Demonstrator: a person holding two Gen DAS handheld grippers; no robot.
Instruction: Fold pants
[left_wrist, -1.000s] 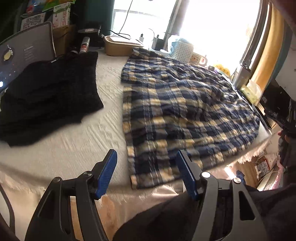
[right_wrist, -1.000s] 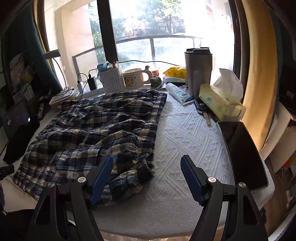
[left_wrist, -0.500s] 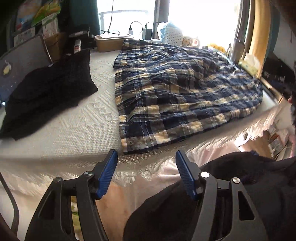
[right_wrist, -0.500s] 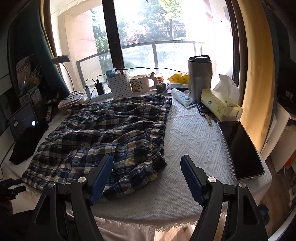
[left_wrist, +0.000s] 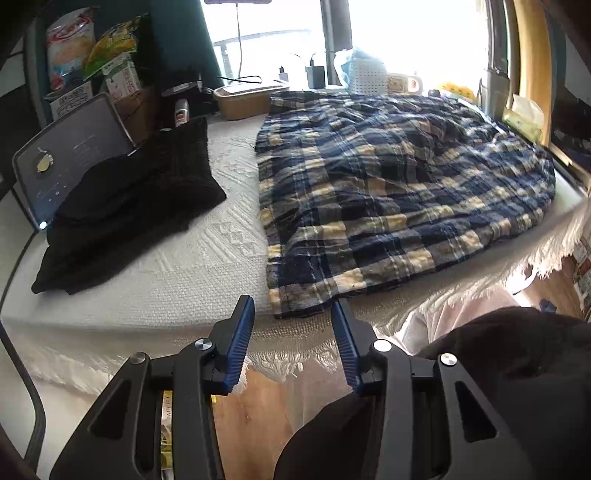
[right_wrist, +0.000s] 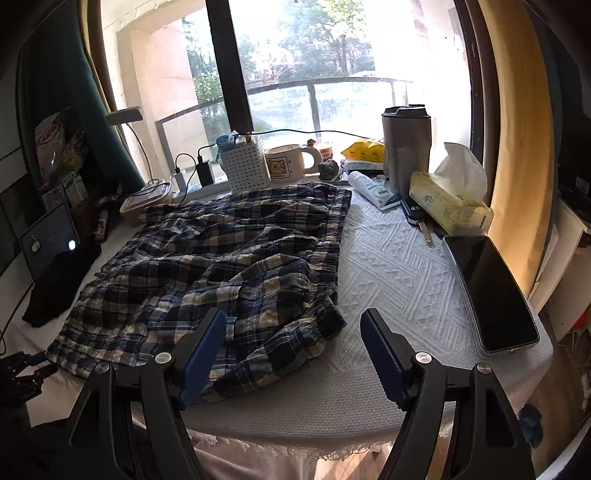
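A lived-in home room by a balcony window (right_wrist: 314, 74). The cloth-covered table (right_wrist: 399, 266) carries a mug (right_wrist: 286, 162), tissue box (right_wrist: 448, 203), travel tumbler (right_wrist: 405, 144) and charging plugs (right_wrist: 205, 171).

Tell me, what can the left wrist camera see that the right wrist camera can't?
Only the left wrist view shows the open left gripper close up, poised off the table edge before the hem corner of the blue and cream plaid pants.

Only the right wrist view shows the open right gripper, the black slab-like tablet, the key, the white tube and the trees outside.

Both show the plaid pants, the white textured tablecloth, the folded black garment, the white perforated basket and the cream mug.
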